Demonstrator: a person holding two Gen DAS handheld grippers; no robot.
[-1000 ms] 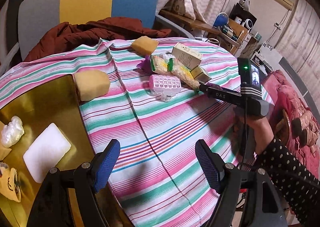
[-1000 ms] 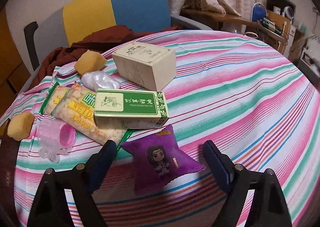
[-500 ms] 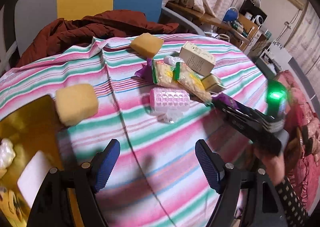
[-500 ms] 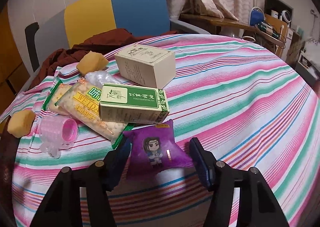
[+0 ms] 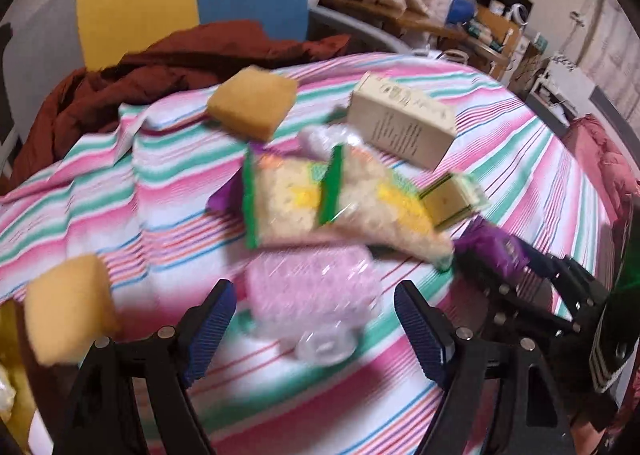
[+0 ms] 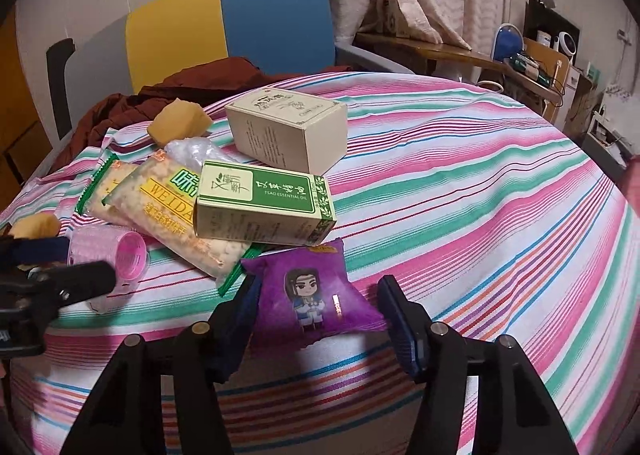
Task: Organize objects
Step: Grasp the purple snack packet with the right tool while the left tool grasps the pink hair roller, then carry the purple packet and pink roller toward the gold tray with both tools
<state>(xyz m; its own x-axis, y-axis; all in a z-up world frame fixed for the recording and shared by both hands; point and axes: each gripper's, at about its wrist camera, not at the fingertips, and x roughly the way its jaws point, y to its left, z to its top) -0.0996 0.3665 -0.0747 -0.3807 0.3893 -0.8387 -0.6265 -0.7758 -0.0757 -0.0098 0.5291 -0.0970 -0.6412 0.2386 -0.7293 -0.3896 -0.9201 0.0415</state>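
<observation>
A purple snack pouch (image 6: 312, 295) with a cartoon figure lies on the striped cloth between the fingers of my right gripper (image 6: 318, 315); the jaws are narrowed around it and touch its sides. My left gripper (image 5: 316, 329) is open, its fingers on either side of a pink hair roller (image 5: 312, 291), also seen in the right wrist view (image 6: 116, 255). Behind lie two cracker packs (image 5: 320, 199), a green box (image 6: 264, 207), a cream box (image 6: 288, 131) and two yellow sponges (image 5: 252, 103) (image 5: 68, 295).
A gold tray (image 5: 8, 335) shows at the left edge of the left wrist view. A brown garment (image 6: 180, 91) lies on a yellow and blue chair (image 6: 232, 35) behind the table. Shelves and clutter stand at the far right.
My left gripper moved forward from the tray to the pink roller. My right gripper advanced and closed in around the purple pouch.
</observation>
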